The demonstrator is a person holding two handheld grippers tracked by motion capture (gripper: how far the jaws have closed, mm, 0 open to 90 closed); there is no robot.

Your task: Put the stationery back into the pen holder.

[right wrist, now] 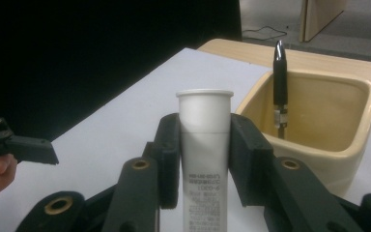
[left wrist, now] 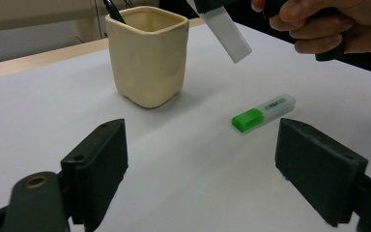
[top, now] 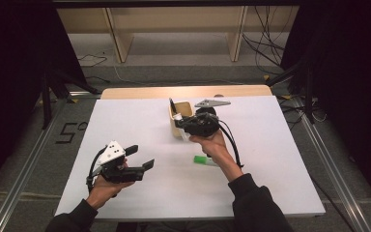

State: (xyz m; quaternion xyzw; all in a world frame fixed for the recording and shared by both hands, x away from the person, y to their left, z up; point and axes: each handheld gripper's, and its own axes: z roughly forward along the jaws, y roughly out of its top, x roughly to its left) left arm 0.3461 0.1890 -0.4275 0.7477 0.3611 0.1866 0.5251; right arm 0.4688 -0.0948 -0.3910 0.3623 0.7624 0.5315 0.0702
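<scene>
White tube (right wrist: pixel 205 145) stands clamped between right gripper's (right wrist: pixel 205 159) jaws.

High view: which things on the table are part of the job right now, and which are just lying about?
In the job:
white tube, clamped in the right gripper
cream cup, right beside the tube
black pen, standing in the cup

Lying about:
green highlighter, flat on the table
left gripper, open, holding nothing

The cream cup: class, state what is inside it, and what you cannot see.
Inside the cream cup one black pen stands upright against the far wall. The near wall covers the cup's floor and the pen's lower end, so anything lying there is hidden.
</scene>
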